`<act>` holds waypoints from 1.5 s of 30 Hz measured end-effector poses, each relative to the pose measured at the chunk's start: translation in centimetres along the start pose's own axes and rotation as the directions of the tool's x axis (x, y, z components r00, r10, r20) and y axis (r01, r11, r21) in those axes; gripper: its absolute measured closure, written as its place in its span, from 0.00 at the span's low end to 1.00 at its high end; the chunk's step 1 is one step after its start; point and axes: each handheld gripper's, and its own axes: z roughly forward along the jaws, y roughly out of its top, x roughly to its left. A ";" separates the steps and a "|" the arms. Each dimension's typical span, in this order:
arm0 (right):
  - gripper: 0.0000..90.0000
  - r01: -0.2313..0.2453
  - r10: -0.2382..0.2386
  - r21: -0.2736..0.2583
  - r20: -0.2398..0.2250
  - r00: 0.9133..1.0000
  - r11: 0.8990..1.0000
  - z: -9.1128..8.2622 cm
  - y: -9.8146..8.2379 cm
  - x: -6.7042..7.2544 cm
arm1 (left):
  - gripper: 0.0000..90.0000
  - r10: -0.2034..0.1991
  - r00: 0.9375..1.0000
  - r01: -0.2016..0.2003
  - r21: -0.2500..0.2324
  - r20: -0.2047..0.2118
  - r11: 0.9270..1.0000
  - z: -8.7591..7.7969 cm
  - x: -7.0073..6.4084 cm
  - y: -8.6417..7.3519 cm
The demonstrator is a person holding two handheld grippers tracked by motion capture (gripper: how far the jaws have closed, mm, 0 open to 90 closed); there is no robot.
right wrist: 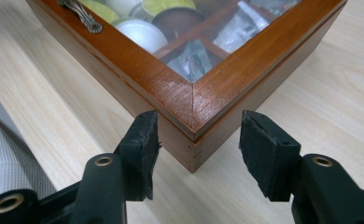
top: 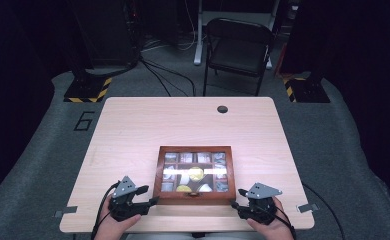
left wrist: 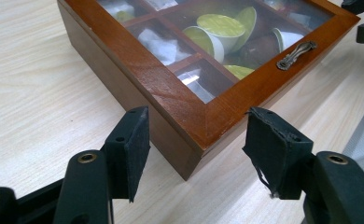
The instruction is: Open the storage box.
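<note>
A brown wooden box [top: 194,149] with a glass lid stands shut on the table's near half. Its compartments hold sachets and yellow-green capsules [left wrist: 220,25]. A small metal handle [left wrist: 296,54] sits on the front edge of the lid. My left gripper [top: 150,195] is at the box's near-left corner [left wrist: 192,140]; its black pads [left wrist: 136,140] straddle that corner, close to both walls with a thin gap. My right gripper [top: 237,198] straddles the near-right corner [right wrist: 194,126] the same way, open, pads [right wrist: 259,149] just off the wood.
The light wood table [top: 133,125] has a round cable hole [top: 222,109] near its far edge. A black folding chair [top: 238,47] stands on the grey floor beyond the table. The near table edge lies just behind both hands.
</note>
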 end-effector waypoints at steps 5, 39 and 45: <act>0.57 0.013 -0.013 0.033 -0.004 1.000 0.999 0.5 -0.2 -0.1 | 0.45 0.004 1.000 -0.004 0.000 -0.002 1.000 0.0 -0.1 0.0; 0.69 -0.039 0.038 -0.061 -0.028 0.999 0.997 -0.7 0.9 -0.4 | 0.53 0.034 0.999 -0.034 0.026 -0.004 0.999 1.0 -0.8 0.4; 0.69 -0.050 0.047 -0.073 -0.034 0.998 0.996 -0.8 0.9 -0.6 | 0.54 0.022 1.000 -0.022 -0.001 -0.011 1.000 1.4 -0.8 0.9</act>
